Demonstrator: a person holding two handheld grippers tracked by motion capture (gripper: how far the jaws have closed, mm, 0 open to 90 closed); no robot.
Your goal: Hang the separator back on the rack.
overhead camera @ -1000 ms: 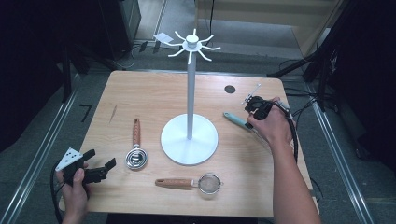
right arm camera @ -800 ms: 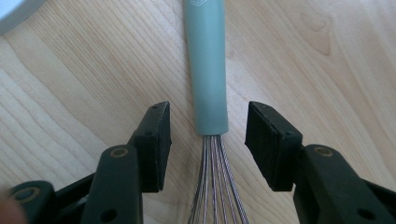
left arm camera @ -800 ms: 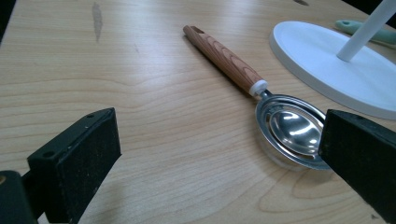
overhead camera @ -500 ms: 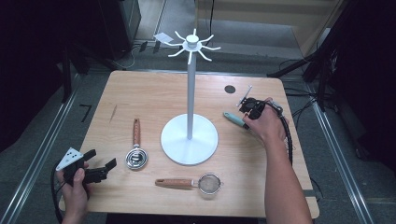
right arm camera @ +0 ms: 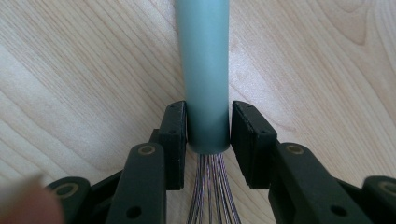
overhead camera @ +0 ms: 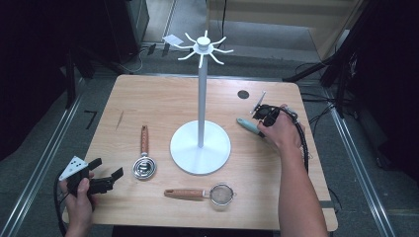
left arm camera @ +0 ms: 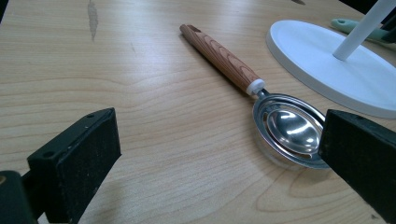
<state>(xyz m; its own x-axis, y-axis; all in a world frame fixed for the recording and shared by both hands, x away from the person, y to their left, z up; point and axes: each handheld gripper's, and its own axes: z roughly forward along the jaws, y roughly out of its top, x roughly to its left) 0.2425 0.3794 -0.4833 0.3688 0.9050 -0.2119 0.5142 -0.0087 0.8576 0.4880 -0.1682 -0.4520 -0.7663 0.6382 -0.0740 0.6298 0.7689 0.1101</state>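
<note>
A whisk with a teal handle (right arm camera: pixel 205 60) and thin wires (right arm camera: pixel 212 196) lies on the wooden table (overhead camera: pixel 163 103) at the right. My right gripper (right arm camera: pixel 208 135) has just been closing; its pads now sit against both sides of the handle's wire end. In the high view the right gripper (overhead camera: pixel 264 118) rests low over the teal handle (overhead camera: pixel 248 126), right of the white stand. My left gripper (overhead camera: pixel 106 168) stands open near the front left corner, nothing between its jaws. In the left gripper view the left gripper (left arm camera: pixel 219 154) faces a wooden-handled steel egg separator (left arm camera: pixel 287 123).
A tall white hook stand (overhead camera: pixel 200 146) rises from the table's middle, with its base (left arm camera: pixel 327 60) just beyond the egg separator (overhead camera: pixel 144 165). A small wooden-handled strainer (overhead camera: pixel 222 193) lies near the front edge. A dark round hole (overhead camera: pixel 243 94) marks the back right.
The right hand has sunk toward the table and its gripper has come down around the teal whisk handle. The left hand has kept still.
</note>
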